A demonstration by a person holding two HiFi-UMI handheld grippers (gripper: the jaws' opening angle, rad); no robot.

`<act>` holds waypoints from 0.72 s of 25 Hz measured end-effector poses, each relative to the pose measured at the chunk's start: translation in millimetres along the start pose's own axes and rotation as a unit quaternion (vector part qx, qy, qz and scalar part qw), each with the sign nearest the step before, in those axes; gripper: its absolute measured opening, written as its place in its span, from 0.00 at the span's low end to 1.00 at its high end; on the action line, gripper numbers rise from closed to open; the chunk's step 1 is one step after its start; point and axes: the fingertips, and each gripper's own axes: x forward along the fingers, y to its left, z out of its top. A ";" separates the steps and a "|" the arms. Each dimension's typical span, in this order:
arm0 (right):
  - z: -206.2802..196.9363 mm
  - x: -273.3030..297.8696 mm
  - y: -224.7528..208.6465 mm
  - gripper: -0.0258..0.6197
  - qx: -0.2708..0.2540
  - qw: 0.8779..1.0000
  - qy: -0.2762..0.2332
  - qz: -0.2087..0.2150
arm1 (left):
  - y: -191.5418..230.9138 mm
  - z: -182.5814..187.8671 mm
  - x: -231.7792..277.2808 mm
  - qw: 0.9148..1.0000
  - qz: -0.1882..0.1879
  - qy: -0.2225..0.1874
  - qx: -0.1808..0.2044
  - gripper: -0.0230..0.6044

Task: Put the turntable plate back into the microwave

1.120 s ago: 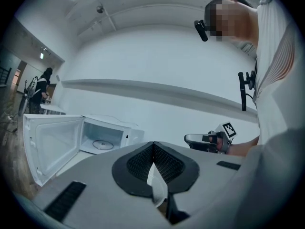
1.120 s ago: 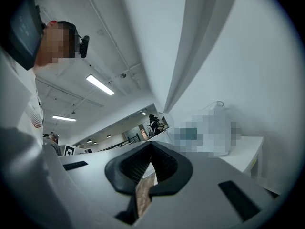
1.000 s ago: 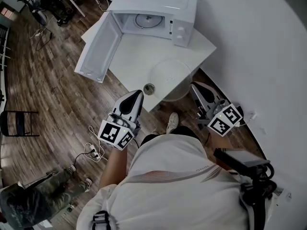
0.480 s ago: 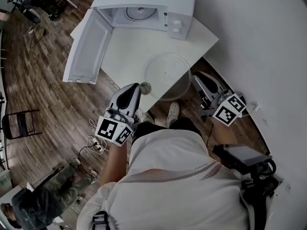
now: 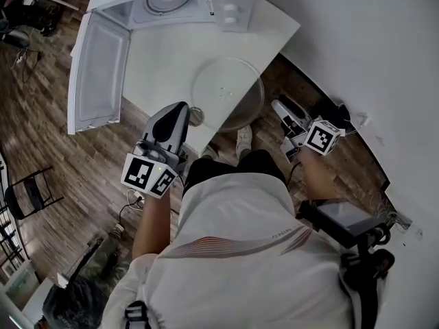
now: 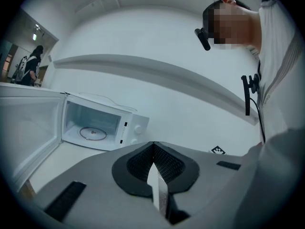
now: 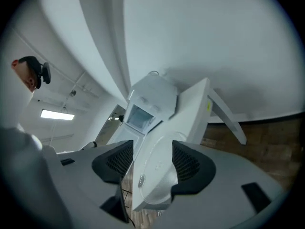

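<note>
- One microwave (image 5: 230, 5) is standing at the 12 o'clock end of the single white counter (image 5: 164, 60). Its one door (image 5: 96, 70) is hanging wide open toward 9 o'clock.
- One roller ring (image 5: 164, 2) is lying on the oven floor, with no plate on it.
- One clear glass plate (image 5: 228, 91) is lying flat on the counter, outside the microwave and at 5 o'clock from it. Its 4 o'clock rim seems to be reaching past the counter's edge.
- One small round thing (image 5: 196, 116) is sitting just beside the plate's rim at 8 o'clock; what it is I cannot tell.
- Two claws are showing.
- The left claw (image 5: 177, 112) is hovering at 7 o'clock of the plate, beside the small round thing. Its jaws are pressing together, with nothing seen gripped at the tips.
- The right claw (image 5: 280, 107) is hanging at 4 o'clock of the plate, over the wooden floor and apart from the glass. Its jaws have just been opening and are standing wide, gripping nothing; the plate is only showing through the gap beyond them.
</note>
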 end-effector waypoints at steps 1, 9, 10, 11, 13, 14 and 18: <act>-8.1 1.1 -12.0 0.41 0.016 1.000 0.005 -0.006 | 1.8 -2.5 0.8 1.000 0.001 0.003 -0.002 0.05; -75.2 25.7 -55.1 0.41 0.140 0.988 0.046 0.035 | 14.1 -22.5 -6.2 0.999 0.025 0.030 -0.013 0.05; -80.2 29.3 -54.1 0.41 0.149 0.987 0.050 0.043 | 15.2 -24.0 -6.8 0.999 0.027 0.031 -0.014 0.05; -85.1 32.7 -52.6 0.41 0.157 0.985 0.054 0.049 | 15.9 -25.6 -7.2 0.999 0.029 0.033 -0.015 0.05; -95.3 39.4 -50.3 0.41 0.166 0.982 0.068 0.058 | 17.6 -28.5 -7.4 0.999 0.032 0.036 -0.017 0.05; -100.4 42.8 -49.8 0.41 0.169 0.981 0.075 0.059 | 18.8 -29.7 -7.3 0.999 0.033 0.036 -0.017 0.05; -113.7 53.8 -46.8 0.41 0.194 0.974 0.088 0.074 | 21.8 -32.5 -8.2 0.998 0.036 0.039 -0.021 0.05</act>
